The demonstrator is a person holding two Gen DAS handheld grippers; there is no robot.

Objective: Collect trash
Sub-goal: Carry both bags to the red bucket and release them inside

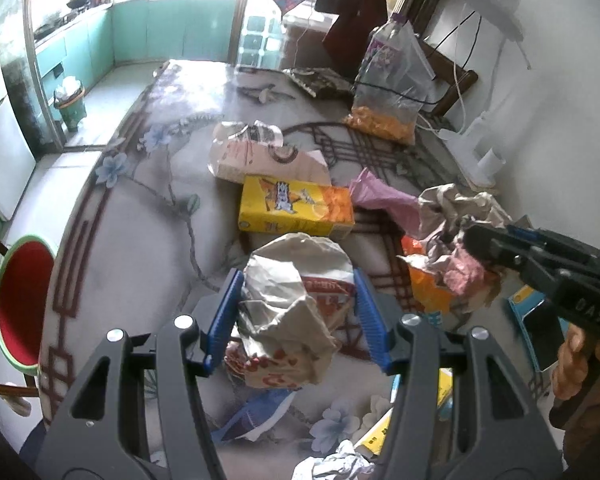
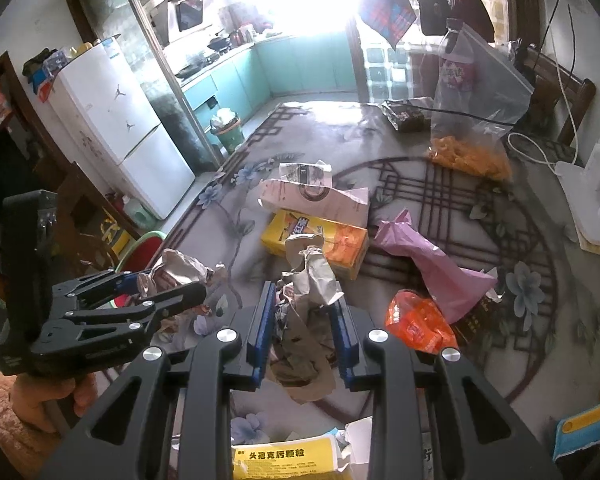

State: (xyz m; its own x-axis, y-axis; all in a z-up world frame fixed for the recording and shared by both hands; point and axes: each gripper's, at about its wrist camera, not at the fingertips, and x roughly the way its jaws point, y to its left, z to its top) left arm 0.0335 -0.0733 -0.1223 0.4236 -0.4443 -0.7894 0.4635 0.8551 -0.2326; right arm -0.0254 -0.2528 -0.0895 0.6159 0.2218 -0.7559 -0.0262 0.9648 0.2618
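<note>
- Between my left gripper (image 1: 298, 316) pads sits a crumpled paper bag (image 1: 296, 300), brown-white with red print; both blue pads press its sides, so I log the left claw as clamped on it, jaws part-way apart around the bulk.
- Right gripper (image 2: 304, 320): jaws nearly together, pinched on a wad of brown crumpled paper (image 2: 304, 300) that sticks up past the fingertips and hangs down below them.
- Both loads appear lifted clear of the table (image 1: 148, 232), though I cannot tell for certain whether the hanging ends touch it.
- Key relation: the red bin (image 1: 22, 304) with the green rim lies off the table's left edge, lower than the tabletop. From the left wrist view it is to the left of my left claw and near; from the right wrist view it shows only partly behind the left gripper (image 2: 140, 300).
- Judgement: left hand is the nearer one to the bin, so it should drop first; the right must cross the same space afterwards or risk a knock between the two.
- Left bag's long axis runs roughly along my fingers, so it should fall out forward when released.
- Remaining on the table ahead: yellow box (image 1: 296, 212), pink bag (image 2: 432, 264), orange wrapper (image 2: 418, 324).
- Risk: loose paper may snag on the pad ridges at release.
</note>
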